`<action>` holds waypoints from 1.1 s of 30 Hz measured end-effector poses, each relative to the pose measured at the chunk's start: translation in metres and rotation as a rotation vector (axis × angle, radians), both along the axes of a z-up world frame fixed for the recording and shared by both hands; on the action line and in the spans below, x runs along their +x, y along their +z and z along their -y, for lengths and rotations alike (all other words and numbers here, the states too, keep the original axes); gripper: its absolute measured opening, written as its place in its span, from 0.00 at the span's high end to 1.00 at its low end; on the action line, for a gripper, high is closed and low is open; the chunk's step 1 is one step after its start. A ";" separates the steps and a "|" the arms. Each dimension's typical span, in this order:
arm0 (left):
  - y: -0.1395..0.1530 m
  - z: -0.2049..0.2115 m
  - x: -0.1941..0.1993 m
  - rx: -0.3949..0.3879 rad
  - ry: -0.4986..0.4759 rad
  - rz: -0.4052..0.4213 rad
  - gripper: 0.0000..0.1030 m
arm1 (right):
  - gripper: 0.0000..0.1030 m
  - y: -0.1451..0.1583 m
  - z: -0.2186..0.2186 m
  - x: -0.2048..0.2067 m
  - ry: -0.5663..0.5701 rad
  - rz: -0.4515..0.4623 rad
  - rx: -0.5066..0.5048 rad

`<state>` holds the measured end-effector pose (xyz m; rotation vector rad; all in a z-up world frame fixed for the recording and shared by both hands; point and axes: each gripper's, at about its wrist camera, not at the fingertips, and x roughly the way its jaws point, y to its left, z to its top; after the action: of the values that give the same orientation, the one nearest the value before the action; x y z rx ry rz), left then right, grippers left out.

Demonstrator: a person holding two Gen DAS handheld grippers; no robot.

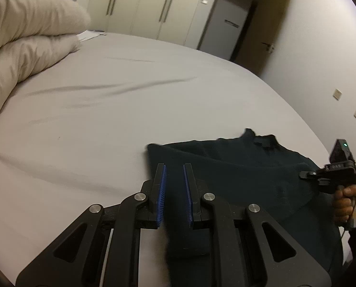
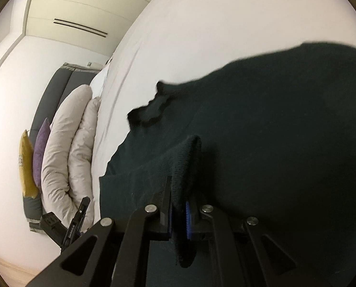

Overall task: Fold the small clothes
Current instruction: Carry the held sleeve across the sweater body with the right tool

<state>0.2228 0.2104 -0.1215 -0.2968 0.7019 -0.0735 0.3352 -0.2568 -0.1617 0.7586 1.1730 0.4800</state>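
A dark green garment (image 1: 245,174) lies on the white bed sheet (image 1: 106,110) at the lower right of the left wrist view. My left gripper (image 1: 174,167) has a fold of the garment between its blue pads, held at its left edge. The right gripper (image 1: 331,169) shows at the far right of that view, at the garment's other edge. In the right wrist view the garment (image 2: 261,124) fills the right half, and my right gripper (image 2: 179,191) is shut on a bunched fold of it. The left gripper (image 2: 82,205) shows at the lower left there.
A cream duvet (image 1: 27,38) is piled at the bed's far left, and shows too in the right wrist view (image 2: 68,153). Purple (image 2: 40,150) and yellow (image 2: 26,165) cushions lean by a grey headboard (image 2: 56,91). Wardrobe doors (image 1: 139,4) and a doorway (image 1: 240,24) stand beyond the bed.
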 end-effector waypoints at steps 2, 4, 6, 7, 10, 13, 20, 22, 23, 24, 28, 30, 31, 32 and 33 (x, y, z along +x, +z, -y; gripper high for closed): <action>-0.004 -0.007 0.003 -0.024 0.028 -0.007 0.86 | 0.93 0.001 0.007 0.000 -0.013 0.001 -0.010; -0.007 -0.010 0.002 -0.044 0.039 -0.007 0.86 | 0.93 0.000 0.012 0.000 -0.026 0.004 -0.027; -0.006 -0.009 0.001 -0.036 0.037 -0.001 0.86 | 0.93 -0.001 0.015 0.000 -0.031 0.000 -0.038; -0.006 -0.005 0.001 -0.030 0.028 0.003 0.86 | 0.93 -0.002 0.016 0.000 -0.032 0.000 -0.043; 0.000 0.000 -0.004 -0.012 0.010 0.012 0.86 | 0.93 -0.004 0.017 0.001 -0.029 0.002 -0.052; -0.002 0.016 -0.003 0.025 -0.035 0.010 0.86 | 0.93 -0.003 0.016 0.003 -0.022 0.005 -0.063; -0.012 0.064 0.002 0.163 -0.114 -0.026 0.86 | 0.93 -0.005 0.017 0.005 -0.005 0.002 -0.072; -0.017 0.065 0.004 0.192 -0.101 -0.052 0.86 | 0.93 -0.005 0.017 0.004 -0.005 0.004 -0.076; -0.023 0.064 0.008 0.191 -0.093 -0.080 0.86 | 0.93 -0.006 0.018 0.003 -0.006 0.005 -0.076; -0.028 0.062 0.010 0.182 -0.087 -0.104 0.86 | 0.93 -0.006 0.017 0.003 -0.006 0.005 -0.075; -0.031 0.059 0.012 0.149 -0.082 -0.113 0.86 | 0.93 -0.007 0.018 0.003 -0.013 0.004 -0.071; -0.031 0.061 0.011 0.173 -0.083 -0.117 0.86 | 0.93 -0.006 0.018 0.004 -0.016 0.005 -0.073; -0.033 0.062 0.012 0.177 -0.085 -0.123 0.86 | 0.93 -0.007 0.019 0.004 -0.017 0.004 -0.074; -0.034 0.062 0.012 0.174 -0.087 -0.128 0.86 | 0.93 -0.007 0.020 0.004 -0.022 0.005 -0.075; -0.034 0.063 0.013 0.176 -0.088 -0.132 0.86 | 0.93 -0.006 0.021 0.004 -0.026 0.006 -0.076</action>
<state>0.2360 0.1474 -0.1559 -0.1025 0.8467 -0.0757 0.3388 -0.2781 -0.1681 0.7059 1.1677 0.4135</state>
